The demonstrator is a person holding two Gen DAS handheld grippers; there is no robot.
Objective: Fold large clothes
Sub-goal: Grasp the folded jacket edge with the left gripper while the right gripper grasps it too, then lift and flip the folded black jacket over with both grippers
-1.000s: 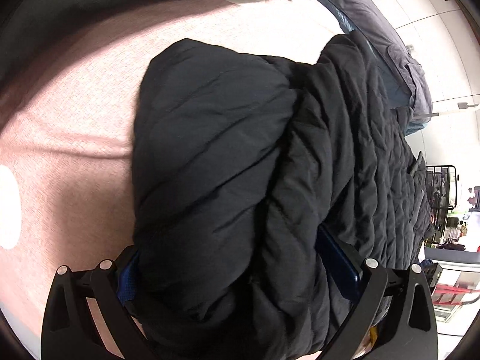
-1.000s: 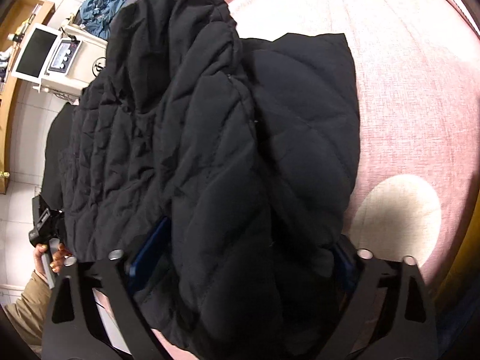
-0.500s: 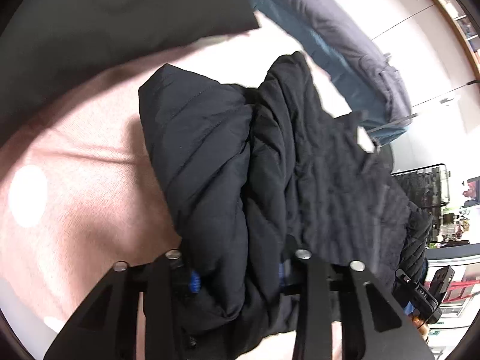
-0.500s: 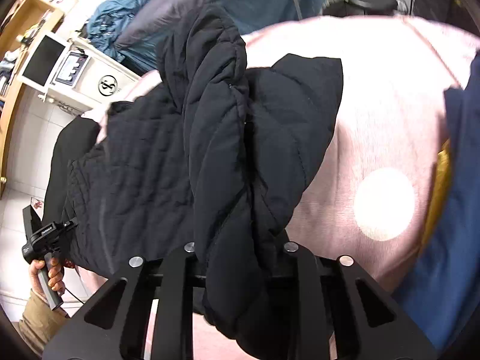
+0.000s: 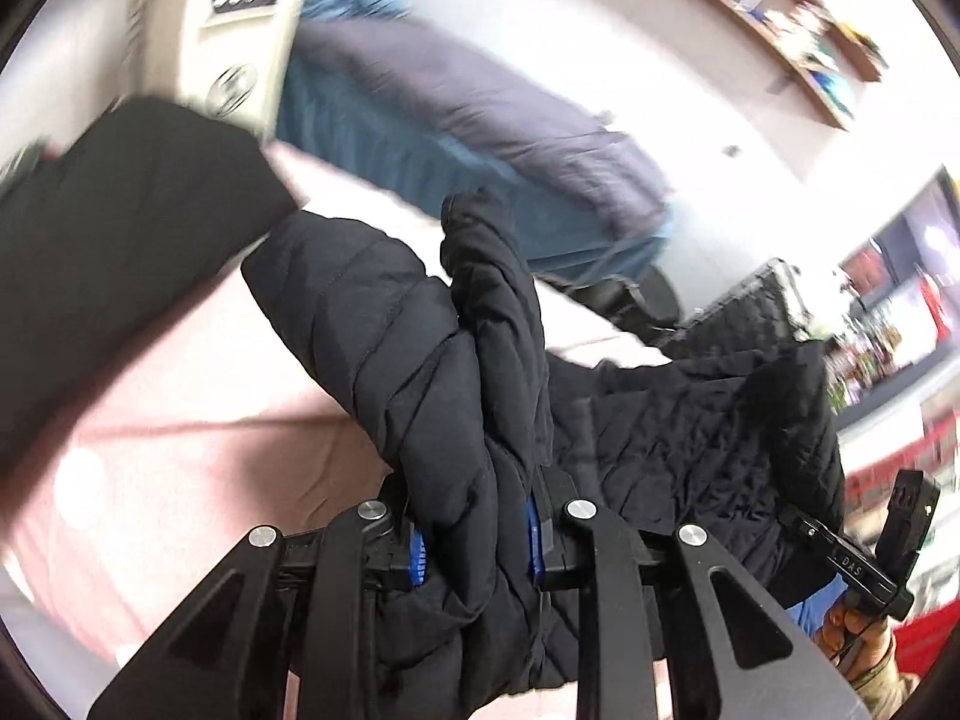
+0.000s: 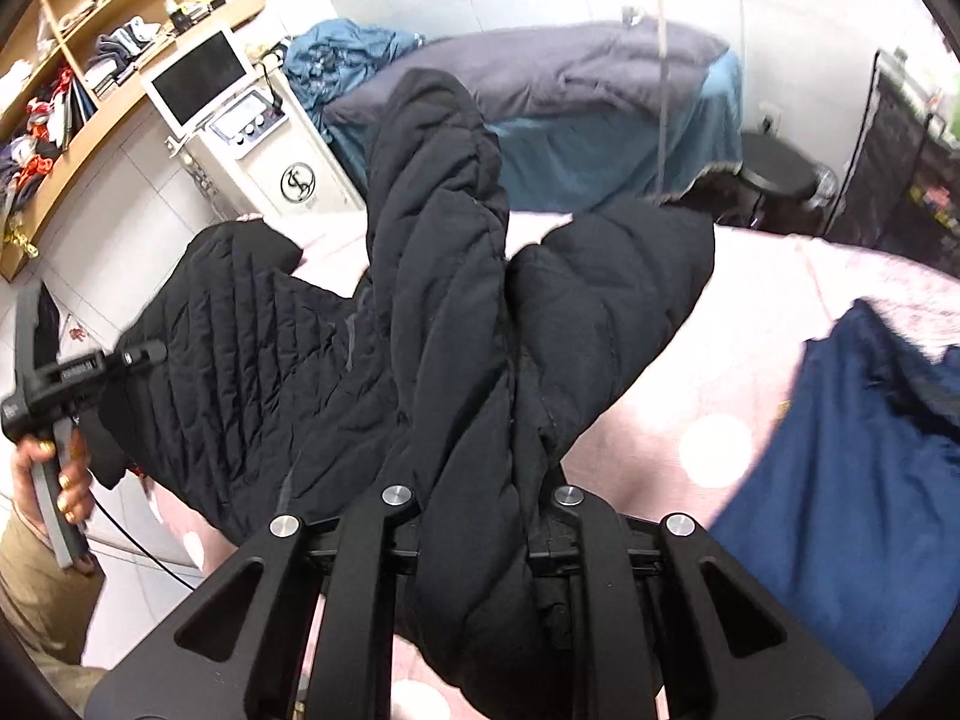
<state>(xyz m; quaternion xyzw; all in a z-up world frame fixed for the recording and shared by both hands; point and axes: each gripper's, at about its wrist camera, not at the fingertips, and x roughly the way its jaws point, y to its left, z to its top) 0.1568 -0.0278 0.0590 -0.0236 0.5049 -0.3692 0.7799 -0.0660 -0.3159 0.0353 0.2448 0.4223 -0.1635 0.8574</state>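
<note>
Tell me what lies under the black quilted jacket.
Under the black quilted jacket, bunched in both closing grippers, lies a pink bedspread with pale dots. The bedspread directly beneath the jacket's bulk is covered, so anything there cannot be seen.

The jacket (image 6: pixel 456 324) in my black claws is black with quilted stitching. The bed cover (image 6: pixel 780 324) under it is pale pink with white dots; beside it lies navy cloth (image 6: pixel 852 480).

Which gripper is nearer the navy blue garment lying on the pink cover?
Right. The navy garment lies just to the side of the right gripper, which is clamping the black jacket. The left gripper grips the jacket's far edge, beyond it.
</note>
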